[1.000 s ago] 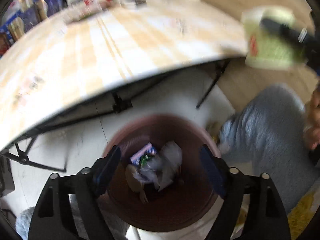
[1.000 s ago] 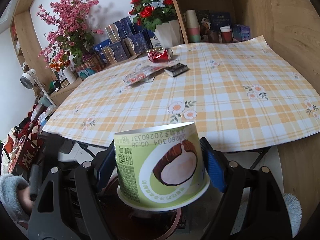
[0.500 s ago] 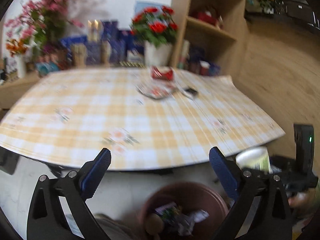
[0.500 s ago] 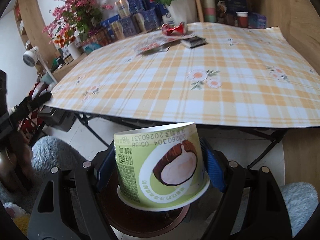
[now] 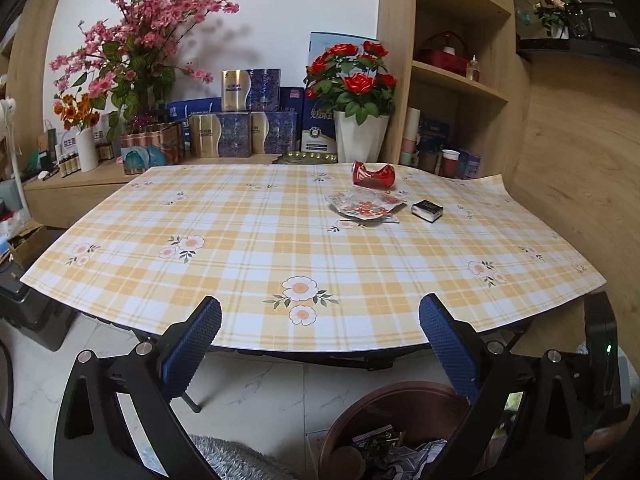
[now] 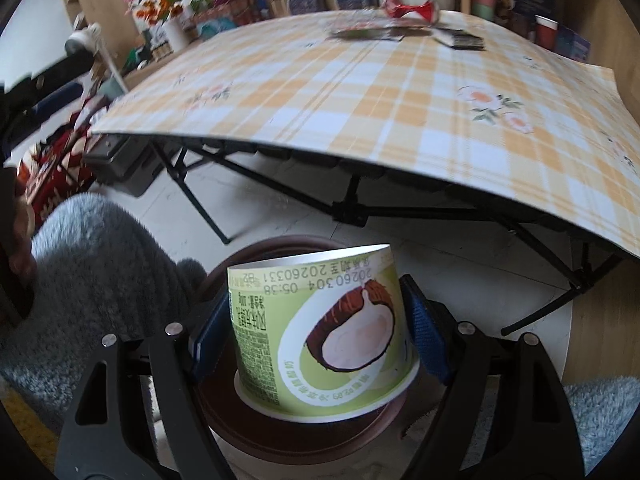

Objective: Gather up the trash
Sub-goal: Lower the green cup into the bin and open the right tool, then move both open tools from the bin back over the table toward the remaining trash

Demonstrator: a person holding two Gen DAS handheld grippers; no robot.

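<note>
My right gripper is shut on a green paper cup with a coconut picture, held upside down just above the brown trash bin on the floor. My left gripper is open and empty, level with the near edge of the table. The bin shows below it, with wrappers inside. On the table's far right lie a crushed red can, a flowered wrapper and a small dark box. The can and the box also show in the right wrist view.
A folding table with a yellow plaid cloth stands over black legs. Flower vases and boxes line the back wall, and wooden shelves stand at the right. Grey fluffy slippers are beside the bin.
My left gripper has tilted up from over the bin and now faces the tabletop. My right gripper has lowered the cup from table height to just above the bin.
</note>
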